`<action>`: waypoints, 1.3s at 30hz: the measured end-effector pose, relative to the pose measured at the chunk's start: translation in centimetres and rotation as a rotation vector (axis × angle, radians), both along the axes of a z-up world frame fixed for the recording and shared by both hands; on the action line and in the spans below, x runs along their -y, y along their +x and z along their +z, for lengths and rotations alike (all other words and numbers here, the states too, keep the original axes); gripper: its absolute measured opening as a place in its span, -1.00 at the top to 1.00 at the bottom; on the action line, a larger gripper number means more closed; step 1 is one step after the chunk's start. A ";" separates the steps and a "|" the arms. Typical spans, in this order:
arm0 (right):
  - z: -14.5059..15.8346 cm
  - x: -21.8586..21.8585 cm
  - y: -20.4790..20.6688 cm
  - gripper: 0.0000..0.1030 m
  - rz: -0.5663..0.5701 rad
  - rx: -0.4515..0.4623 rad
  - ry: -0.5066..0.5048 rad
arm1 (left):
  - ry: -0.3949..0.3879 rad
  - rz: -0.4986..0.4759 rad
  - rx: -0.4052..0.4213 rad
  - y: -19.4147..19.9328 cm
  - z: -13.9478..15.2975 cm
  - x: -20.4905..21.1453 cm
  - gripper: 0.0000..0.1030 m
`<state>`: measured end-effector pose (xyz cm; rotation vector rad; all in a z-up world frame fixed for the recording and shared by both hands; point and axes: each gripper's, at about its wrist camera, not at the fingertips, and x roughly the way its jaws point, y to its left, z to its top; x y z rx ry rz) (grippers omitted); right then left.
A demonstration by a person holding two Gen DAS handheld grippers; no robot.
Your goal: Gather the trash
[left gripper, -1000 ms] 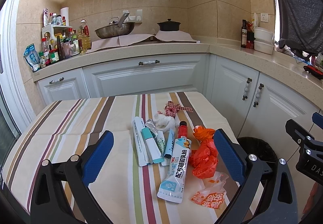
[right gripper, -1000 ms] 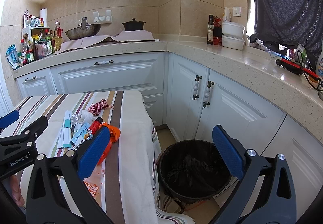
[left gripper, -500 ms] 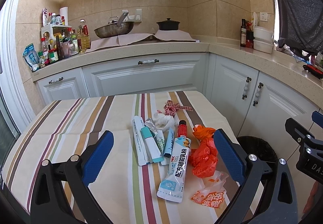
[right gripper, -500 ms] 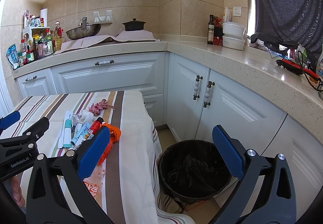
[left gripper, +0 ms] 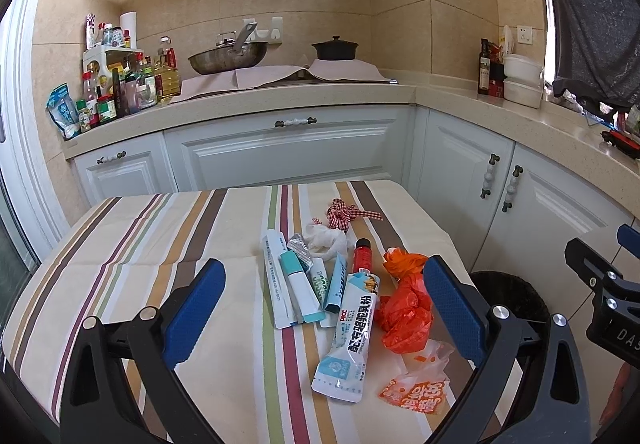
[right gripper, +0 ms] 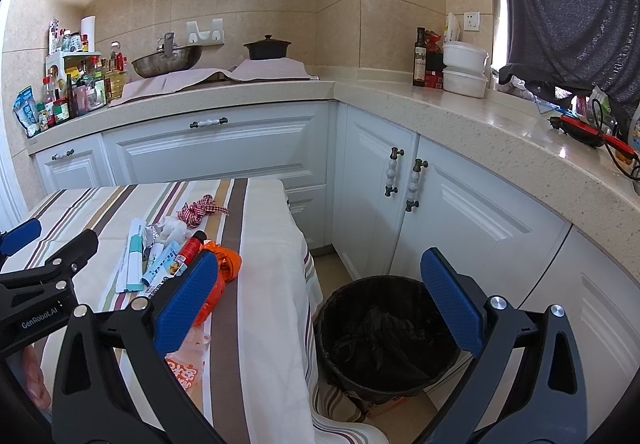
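nothing moved; trash pile (left gripper: 344, 284) lies ahead between left hand-held gripper (left gripper: 324, 308) fingers.

the right gripper (right gripper: 320, 296) hangs with its blue pads (right gripper: 450, 302) spread wide and nothing between them. through the gap sits a black bin (right gripper: 384, 336) lined with a dark bag, on the floor just beside the table's right edge. the table (right gripper: 264, 284) wears a striped cloth. near its right edge lies a cluster of trash: a checked red ribbon (right gripper: 200, 208) toward the far edge, then a white crumpled wad (right gripper: 174, 228), flat white and teal packets (right gripper: 132, 260), a red-capped tube (right gripper: 190, 246) and an orange plastic bag (right gripper: 226, 264). an orange-printed wrapper (right gripper: 186, 372) lies toward the near edge. the left gripper (right gripper: 44, 276) shows over the table's left part.
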<state>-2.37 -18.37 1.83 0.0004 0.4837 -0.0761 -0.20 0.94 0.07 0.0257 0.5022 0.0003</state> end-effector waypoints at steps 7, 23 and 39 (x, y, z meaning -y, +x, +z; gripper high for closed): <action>-0.3 -0.5 -0.1 -0.92 0.021 -0.011 0.018 | -0.020 -0.021 -0.039 0.4 -0.5 -0.9 -0.88; -6.4 -4.5 -1.4 -0.91 0.190 -0.066 0.124 | 0.059 -0.029 -0.108 -1.2 -4.2 -3.5 -0.67; -10.1 -9.1 -0.3 -0.54 0.291 -0.166 0.143 | 0.020 -0.002 -0.186 -1.3 -7.0 -6.0 -0.47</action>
